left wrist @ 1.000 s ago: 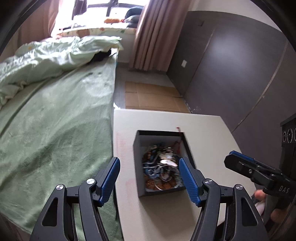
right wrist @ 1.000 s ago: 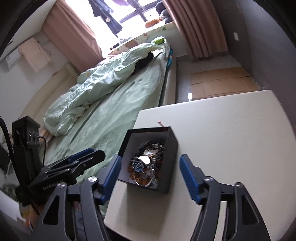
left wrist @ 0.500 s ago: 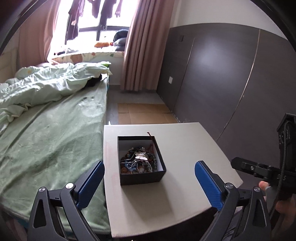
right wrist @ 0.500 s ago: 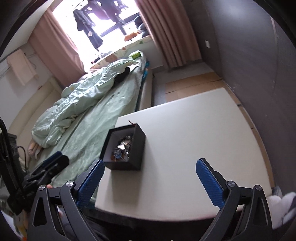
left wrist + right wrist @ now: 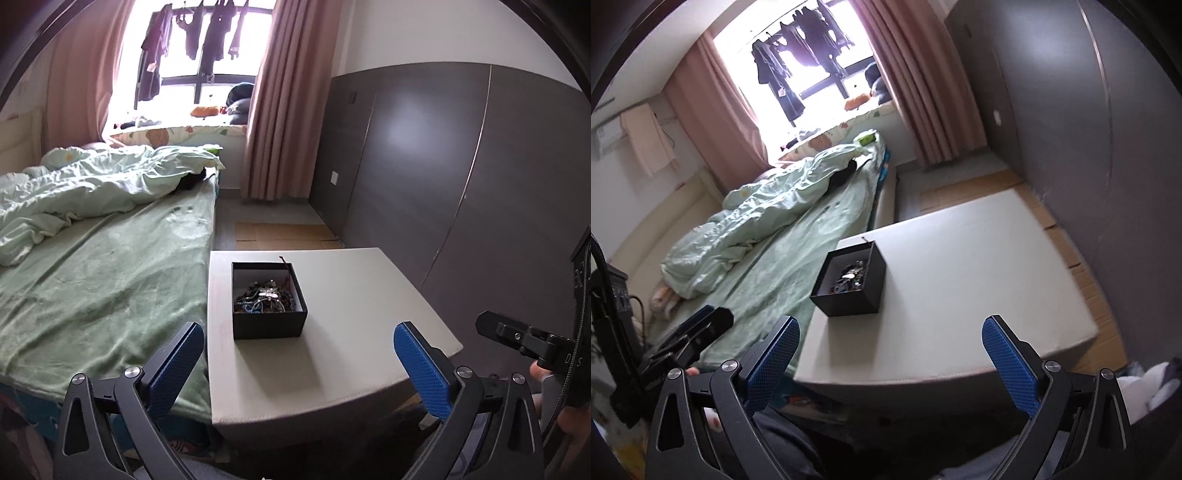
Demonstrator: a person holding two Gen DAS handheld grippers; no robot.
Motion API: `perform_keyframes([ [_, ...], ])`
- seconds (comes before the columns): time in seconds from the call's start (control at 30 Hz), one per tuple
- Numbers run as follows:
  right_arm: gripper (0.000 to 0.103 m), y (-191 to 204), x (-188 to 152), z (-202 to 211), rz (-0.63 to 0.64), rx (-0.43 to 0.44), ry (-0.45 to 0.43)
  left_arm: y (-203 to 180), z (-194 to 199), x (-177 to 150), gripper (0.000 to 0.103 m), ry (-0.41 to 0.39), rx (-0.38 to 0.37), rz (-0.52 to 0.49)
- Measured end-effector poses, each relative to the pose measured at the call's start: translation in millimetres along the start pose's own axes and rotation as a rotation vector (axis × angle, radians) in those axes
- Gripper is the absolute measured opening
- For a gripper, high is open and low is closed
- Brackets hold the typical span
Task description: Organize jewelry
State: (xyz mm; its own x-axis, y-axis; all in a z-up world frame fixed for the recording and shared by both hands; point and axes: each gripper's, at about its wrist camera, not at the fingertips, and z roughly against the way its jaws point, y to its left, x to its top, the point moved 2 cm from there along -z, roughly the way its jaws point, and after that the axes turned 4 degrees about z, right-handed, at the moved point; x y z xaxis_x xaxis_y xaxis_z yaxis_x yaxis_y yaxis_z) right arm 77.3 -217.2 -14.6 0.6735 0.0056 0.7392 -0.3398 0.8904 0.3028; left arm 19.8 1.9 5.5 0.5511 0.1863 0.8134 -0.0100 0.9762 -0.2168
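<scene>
A black open box (image 5: 269, 325) holding a tangle of jewelry (image 5: 266, 295) stands on the pale table (image 5: 351, 295), near its left edge by the bed. My left gripper (image 5: 298, 326) hovers in front of and above the box, its jaws opening wide with nothing between the blue pads. In the right wrist view the box (image 5: 849, 299) and jewelry (image 5: 851, 277) lie ahead and left of my right gripper (image 5: 891, 319), which stands open and empty over the table (image 5: 960, 266). Each gripper shows at the edge of the other's view.
A bed (image 5: 92, 266) with green sheet and crumpled quilt runs along the table's left side. Dark wardrobe panels (image 5: 443, 166) stand to the right. Flattened cardboard (image 5: 284, 232) lies on the floor beyond the table. A window with hanging clothes is at the back.
Both grippers have drawn back and up from the box, which now looks smaller and farther. Both sets of jaws have spread much wider. The box has stayed put.
</scene>
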Motion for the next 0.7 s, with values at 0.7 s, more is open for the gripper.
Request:
perform_keyframes([
  [0.7,0.103,-3.0,-31.8,71.9,0.073,-0.170,-0.112,0.1,54.6,-22.5,0.103,-0.117,0.011,-0.005],
])
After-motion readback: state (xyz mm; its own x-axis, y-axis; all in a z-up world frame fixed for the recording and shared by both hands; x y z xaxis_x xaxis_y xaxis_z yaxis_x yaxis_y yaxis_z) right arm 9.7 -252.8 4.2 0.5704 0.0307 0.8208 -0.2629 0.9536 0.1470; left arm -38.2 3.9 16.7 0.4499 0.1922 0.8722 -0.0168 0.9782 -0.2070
